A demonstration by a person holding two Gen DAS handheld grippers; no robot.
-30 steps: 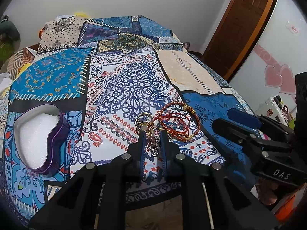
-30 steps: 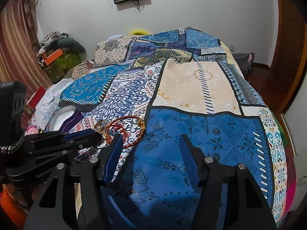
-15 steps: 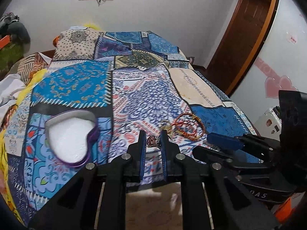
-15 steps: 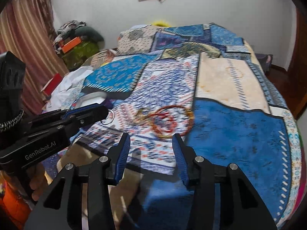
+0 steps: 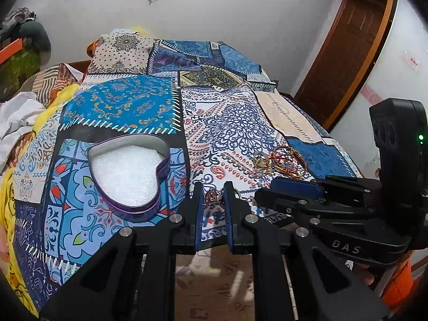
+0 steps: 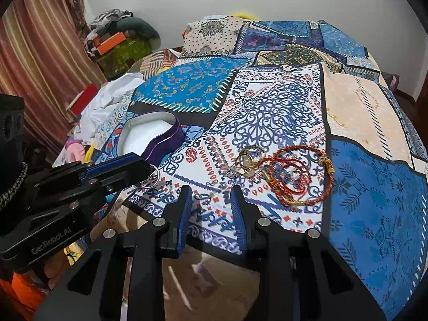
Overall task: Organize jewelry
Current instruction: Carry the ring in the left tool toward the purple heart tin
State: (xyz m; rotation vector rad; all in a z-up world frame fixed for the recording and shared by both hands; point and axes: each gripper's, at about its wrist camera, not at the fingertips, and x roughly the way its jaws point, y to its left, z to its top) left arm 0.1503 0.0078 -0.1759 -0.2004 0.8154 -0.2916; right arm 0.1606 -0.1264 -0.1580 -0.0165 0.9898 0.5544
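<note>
Your left gripper (image 5: 212,195) is clamped on a small ring-like trinket (image 5: 212,197) with a reddish patterned head; in the right wrist view a thin silver hoop (image 6: 152,178) hangs at its tips. It hovers above the near edge of the patchwork bedspread (image 5: 230,123), just to the right of the heart-shaped tin (image 5: 128,171). That tin, purple-walled and lined with white foam, lies open on the bedspread with nothing on the foam.

Your right gripper (image 6: 211,200) has just been closing its jaws, yet they stand apart with only cloth showing between them. It hangs over the near edge of the bedspread, well to the right of the tin.

The remaining jewelry lies in one cluster farther right of the tin: a red and gold bangle (image 6: 301,176) with red cords coiled inside it, and touching its left side a few gold rings (image 6: 250,160). The cluster sits just beyond your right gripper's tips, where the white paisley patch meets the blue one.
</note>
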